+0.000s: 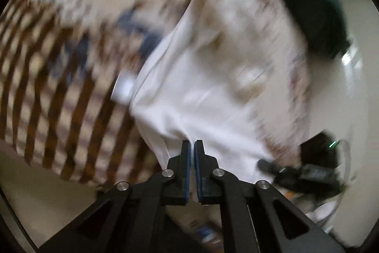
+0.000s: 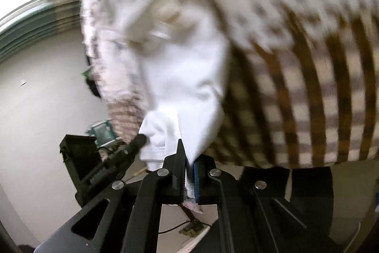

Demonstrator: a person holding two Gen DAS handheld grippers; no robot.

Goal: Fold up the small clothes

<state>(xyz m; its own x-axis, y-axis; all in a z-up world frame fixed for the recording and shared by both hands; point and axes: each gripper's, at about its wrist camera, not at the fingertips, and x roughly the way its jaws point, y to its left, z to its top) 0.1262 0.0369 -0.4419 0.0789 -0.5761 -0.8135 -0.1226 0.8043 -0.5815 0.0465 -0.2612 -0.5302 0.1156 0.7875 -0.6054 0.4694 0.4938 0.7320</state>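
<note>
Above the checked bed cover [image 1: 59,110] | white garment [image 1: 201,87] hangs far from both grippers | left gripper [image 1: 192,146], right gripper [image 2: 187,158]: fingers pinched on its near edge.

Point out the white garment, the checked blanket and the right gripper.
white garment [image 1: 201,91]: left wrist view, on the broad middle of the cloth.
checked blanket [image 2: 308,98]: right wrist view, on a brown stripe.
right gripper [image 2: 188,153]: right wrist view, between its fingertips, shut on the white garment.
</note>
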